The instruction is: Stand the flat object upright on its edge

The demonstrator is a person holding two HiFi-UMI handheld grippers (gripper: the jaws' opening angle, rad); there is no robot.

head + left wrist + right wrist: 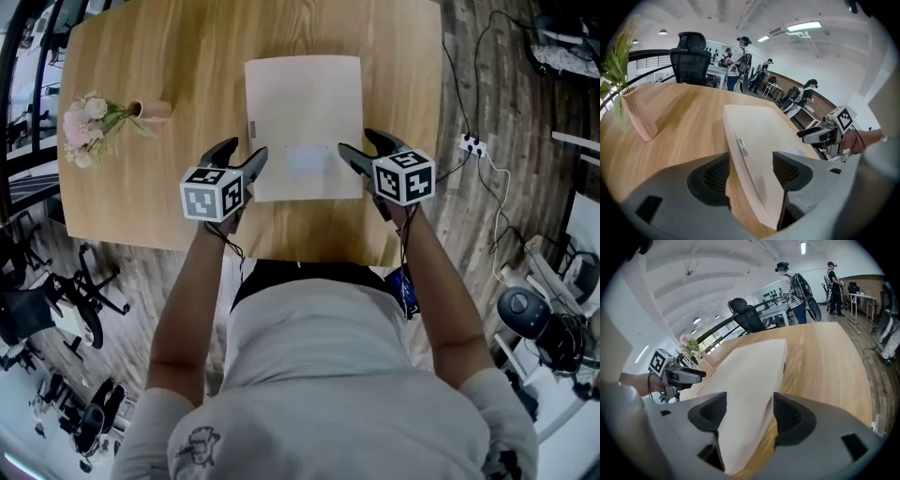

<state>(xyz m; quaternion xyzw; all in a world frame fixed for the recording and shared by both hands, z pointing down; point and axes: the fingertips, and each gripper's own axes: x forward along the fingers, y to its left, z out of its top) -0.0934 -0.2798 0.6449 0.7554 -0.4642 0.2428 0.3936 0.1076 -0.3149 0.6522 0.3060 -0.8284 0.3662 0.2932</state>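
A flat cream board (305,112) lies on the wooden table (159,56), its near edge close to the table's front. My left gripper (246,150) is at the board's near-left corner, jaws apart on either side of the left edge (759,136). My right gripper (356,142) is at the near-right corner. Its jaws stand wide on either side of the right edge (750,376). In neither gripper view do I see the pads (715,176) (787,416) pressing on the board. A small metal tag (742,146) sits on the board's left edge.
A small wooden vase with pink flowers (94,122) lies on its side at the table's left. The table's front edge (281,255) runs just below the grippers. A power strip (472,145) and cables lie on the floor at right. Several people and office chairs stand beyond.
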